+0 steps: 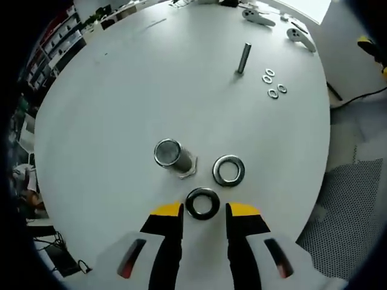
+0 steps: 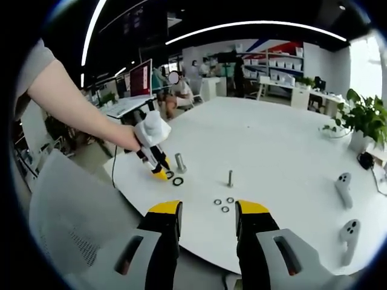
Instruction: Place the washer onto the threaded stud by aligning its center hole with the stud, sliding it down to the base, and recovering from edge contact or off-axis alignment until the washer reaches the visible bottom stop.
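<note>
A thick threaded stud (image 1: 172, 156) stands upright on its hex base on the white table (image 1: 121, 90). A dark washer (image 1: 202, 203) lies flat on the table in front of it, between the yellow fingertips of my left gripper (image 1: 204, 212), which is open with small gaps either side. A silver washer (image 1: 228, 170) lies just right of the stud. In the right gripper view, the left gripper (image 2: 162, 173), held by a person's hand, points down beside the stud (image 2: 179, 162) and the washers (image 2: 178, 180). My right gripper (image 2: 208, 212) is open and empty, off the table's near edge.
A thin stud (image 1: 243, 57) stands farther back with several small washers (image 1: 273, 84) beside it. Two white controllers (image 1: 259, 17) lie near the far rim. In the right gripper view a chair back (image 2: 66, 211) sits at lower left and a potted plant (image 2: 363, 121) at right.
</note>
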